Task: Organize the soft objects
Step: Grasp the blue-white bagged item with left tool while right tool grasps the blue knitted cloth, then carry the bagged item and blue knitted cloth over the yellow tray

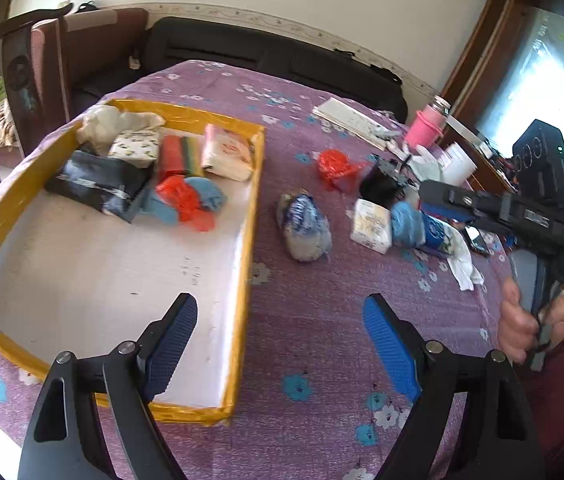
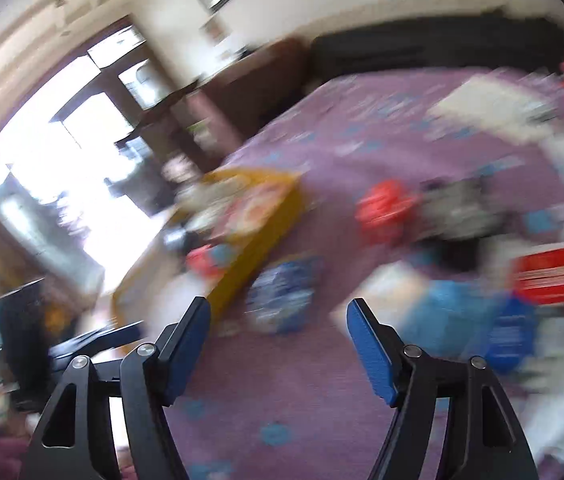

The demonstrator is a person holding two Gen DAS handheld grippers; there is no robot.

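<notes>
A shallow box with a yellow rim lies on the purple flowered cloth. It holds a black cloth, a red bag, a blue cloth, striped sponges and a tissue pack. To its right lie a blue-and-white wrapped bundle, a white tissue pack, a crumpled blue item and another red bag. My left gripper hangs open over the box's near right rim, nothing between its fingers. My right gripper is open and empty, in a blurred view, near the bundle.
A hand in a dark red sleeve holds the right gripper's handle at the table's right side. A pink cup, papers, a white sock and small clutter sit at the far right. A dark chair and black sofa stand behind the table.
</notes>
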